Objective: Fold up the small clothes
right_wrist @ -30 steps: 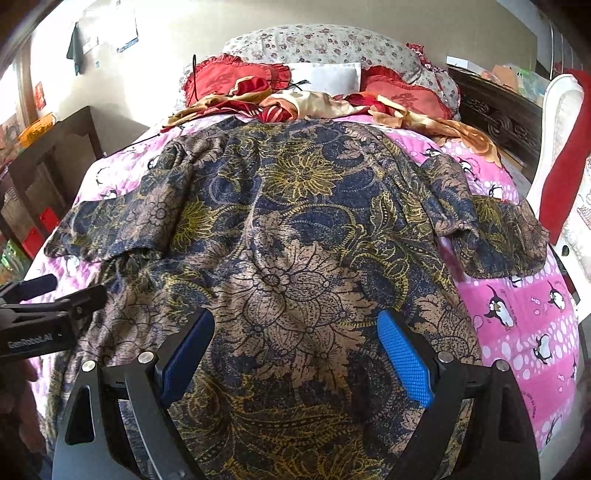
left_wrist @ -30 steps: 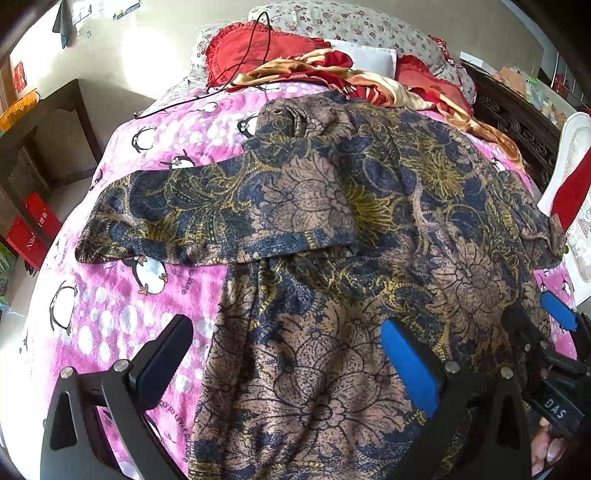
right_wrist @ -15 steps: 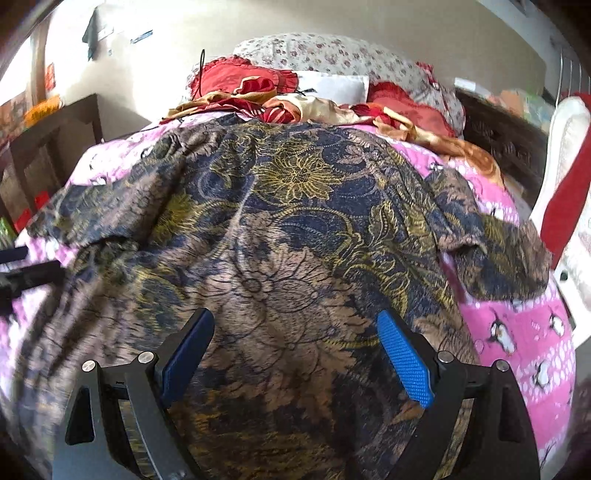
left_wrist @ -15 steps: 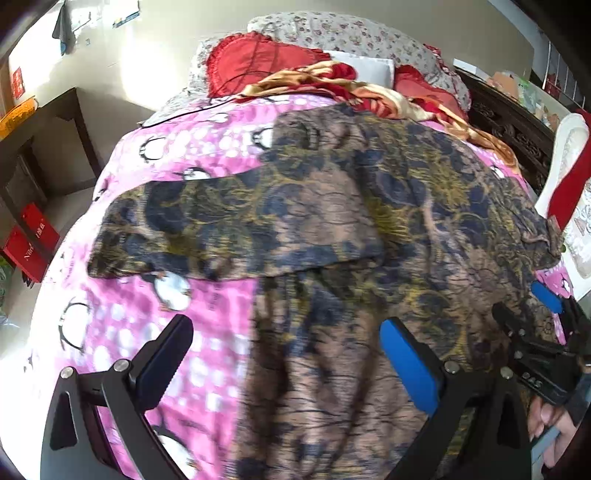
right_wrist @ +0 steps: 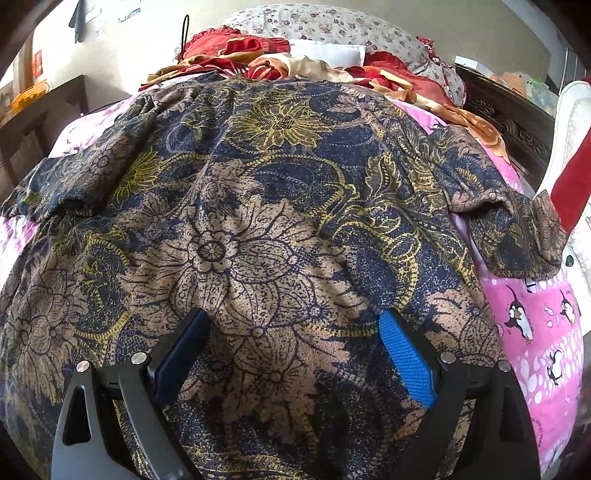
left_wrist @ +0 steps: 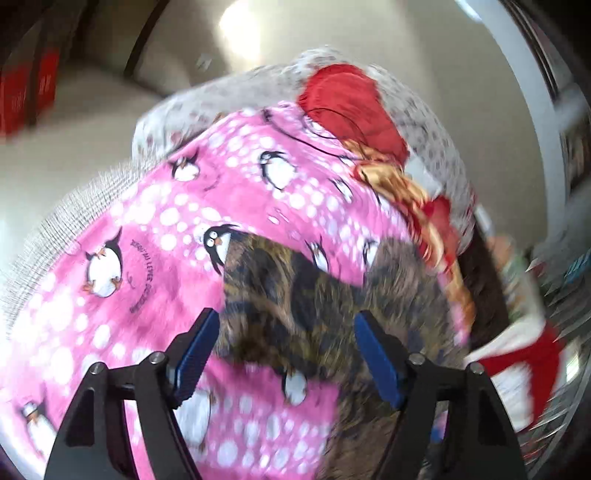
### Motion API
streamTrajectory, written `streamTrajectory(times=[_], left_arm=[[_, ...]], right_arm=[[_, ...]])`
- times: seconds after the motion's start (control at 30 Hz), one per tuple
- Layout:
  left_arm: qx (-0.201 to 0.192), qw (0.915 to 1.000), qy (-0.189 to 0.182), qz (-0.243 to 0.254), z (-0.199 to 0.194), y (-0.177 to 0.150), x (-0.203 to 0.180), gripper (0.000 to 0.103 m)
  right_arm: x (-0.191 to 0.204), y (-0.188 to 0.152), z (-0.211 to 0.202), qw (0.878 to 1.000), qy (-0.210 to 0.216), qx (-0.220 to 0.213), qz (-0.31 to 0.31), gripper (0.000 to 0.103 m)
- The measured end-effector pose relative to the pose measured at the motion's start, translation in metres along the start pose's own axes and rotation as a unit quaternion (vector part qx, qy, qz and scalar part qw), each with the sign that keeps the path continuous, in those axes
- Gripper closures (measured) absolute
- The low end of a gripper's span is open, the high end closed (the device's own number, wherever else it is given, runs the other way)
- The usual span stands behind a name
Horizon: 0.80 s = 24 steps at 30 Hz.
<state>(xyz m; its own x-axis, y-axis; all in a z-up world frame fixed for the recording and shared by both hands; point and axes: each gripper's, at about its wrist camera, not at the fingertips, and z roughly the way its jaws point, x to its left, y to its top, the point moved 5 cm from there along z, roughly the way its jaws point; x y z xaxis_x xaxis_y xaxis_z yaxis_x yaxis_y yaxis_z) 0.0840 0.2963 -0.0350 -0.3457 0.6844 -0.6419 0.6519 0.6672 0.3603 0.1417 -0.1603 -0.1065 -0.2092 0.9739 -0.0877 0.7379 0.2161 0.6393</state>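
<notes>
A dark blue, tan and yellow floral garment [right_wrist: 266, 221] lies spread flat on a pink penguin blanket [right_wrist: 539, 332]. Its right sleeve [right_wrist: 517, 236] points to the right and its left sleeve [right_wrist: 55, 184] to the left. My right gripper [right_wrist: 293, 328] is open and empty, hovering over the lower middle of the garment. In the blurred, tilted left wrist view, my left gripper [left_wrist: 286, 332] is open and empty over the end of the left sleeve [left_wrist: 280, 291], with pink blanket [left_wrist: 147, 229] beside it.
Red cushions [right_wrist: 236, 48], a floral pillow [right_wrist: 317, 22] and a crumpled red and gold cloth [right_wrist: 295, 66] lie at the head of the bed. Dark wooden furniture [right_wrist: 509, 110] stands at the right, a dark table [right_wrist: 44, 122] at the left.
My left gripper has swung left and tilted, now over the left sleeve end, its view blurred. My right gripper has moved slightly closer to the garment. Both stay open.
</notes>
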Motion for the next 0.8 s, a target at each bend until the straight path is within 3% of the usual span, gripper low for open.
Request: streamTrajectory(times=[0.17,0.27,0.33,0.37,0.4,0.43,0.47,0.5,0.6,0.67,0.8], left_arm=[[0.048,0.9989,0.001,-0.005,0.044,0.003,0.008,0.024],[0.034,0.9994,0.002,0.008,0.052,0.002,0.008,0.018],[0.025,0.9997,0.004,0.005,0.052,0.003,0.009,0.022],[0.022,0.9995,0.019,0.007,0.05,0.002,0.011,0.036],[0.021,0.999,0.037,0.012,0.047,0.001,0.013,0.068],[0.025,0.9986,0.044,0.012,0.047,0.001,0.013,0.087],[0.034,0.9986,0.041,0.005,0.046,-0.001,0.016,0.096],[0.03,0.9987,0.042,0.003,0.042,0.0,0.017,0.096],[-0.015,0.998,0.054,0.03,0.012,0.012,0.007,0.097],[-0.069,0.9953,0.058,0.034,-0.024,0.036,-0.001,0.097],[-0.183,0.9789,0.088,0.028,-0.103,0.088,-0.002,0.097]], right_arm=[[0.001,0.0,-0.001,1.0,-0.001,0.0,0.0,0.006],[0.0,0.0,-0.001,1.0,-0.001,0.0,-0.001,0.006],[0.0,0.0,-0.001,1.0,0.0,0.0,0.0,0.006],[0.0,-0.001,0.0,1.0,0.0,0.0,0.001,0.006],[0.0,-0.001,0.0,1.0,0.001,0.001,0.002,0.006],[0.0,-0.001,0.0,1.0,0.001,0.001,0.002,0.005],[0.0,-0.001,0.0,1.0,0.0,0.001,0.002,0.005],[0.0,-0.001,0.0,1.0,-0.001,0.001,0.002,0.005],[0.0,-0.001,0.0,1.0,-0.001,0.001,0.002,0.005],[0.0,-0.001,0.0,1.0,-0.002,0.001,0.001,0.005],[0.001,-0.001,0.0,1.0,-0.004,0.001,-0.001,0.005]])
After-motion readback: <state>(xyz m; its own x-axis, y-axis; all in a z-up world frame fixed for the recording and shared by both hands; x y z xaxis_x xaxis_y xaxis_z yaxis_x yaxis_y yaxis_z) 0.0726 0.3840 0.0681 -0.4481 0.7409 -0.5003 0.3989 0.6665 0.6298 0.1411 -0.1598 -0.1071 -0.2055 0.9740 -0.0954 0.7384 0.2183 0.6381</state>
